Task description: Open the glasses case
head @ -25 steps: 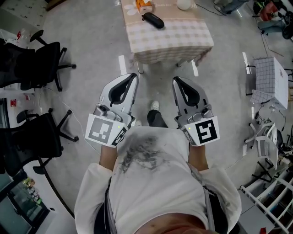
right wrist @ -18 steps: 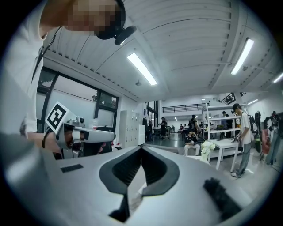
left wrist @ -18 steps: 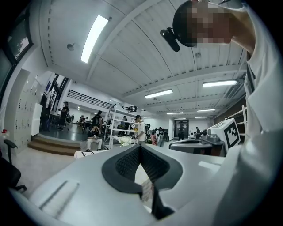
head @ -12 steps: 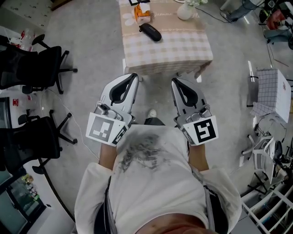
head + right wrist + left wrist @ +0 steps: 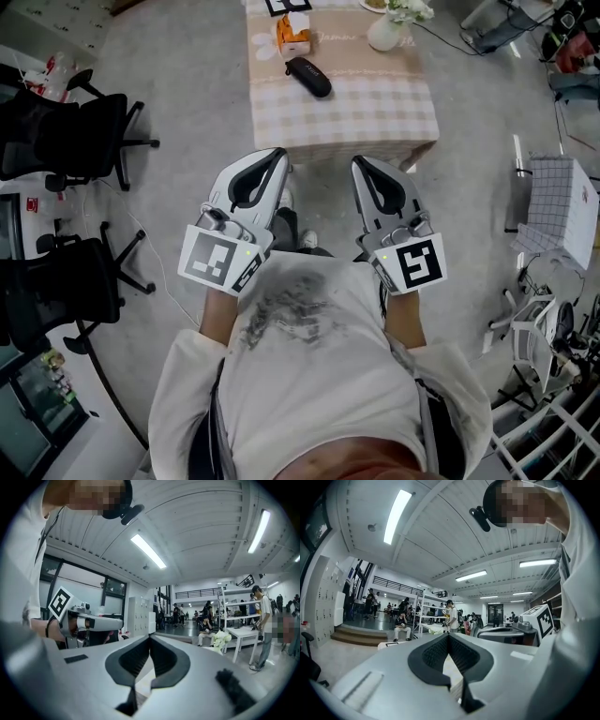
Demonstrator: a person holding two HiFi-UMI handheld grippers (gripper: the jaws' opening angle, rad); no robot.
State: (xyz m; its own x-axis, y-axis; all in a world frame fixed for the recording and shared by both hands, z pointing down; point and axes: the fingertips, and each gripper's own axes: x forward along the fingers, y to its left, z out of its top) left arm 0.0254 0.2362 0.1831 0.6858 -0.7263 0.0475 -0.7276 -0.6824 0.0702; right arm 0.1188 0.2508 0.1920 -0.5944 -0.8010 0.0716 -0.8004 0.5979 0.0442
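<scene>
**Desk:** Where's the glasses case?

**Me:** I see the glasses case [image 5: 308,77] lying closed on the checked table [image 5: 375,98], near an orange box [image 5: 294,34]. A white vase [image 5: 384,34] stands further to the right.

**Desk:** And your grippers?

**Me:** I'm holding both level in front of my chest, pointing at the table and well apart from the case. The left gripper [image 5: 277,155] has its jaws pressed together with nothing between them. The right gripper [image 5: 361,162] is the same, tips meeting and empty.

**Desk:** Touching anything?

**Me:** No, both hang over the floor [image 5: 187,112].
</scene>
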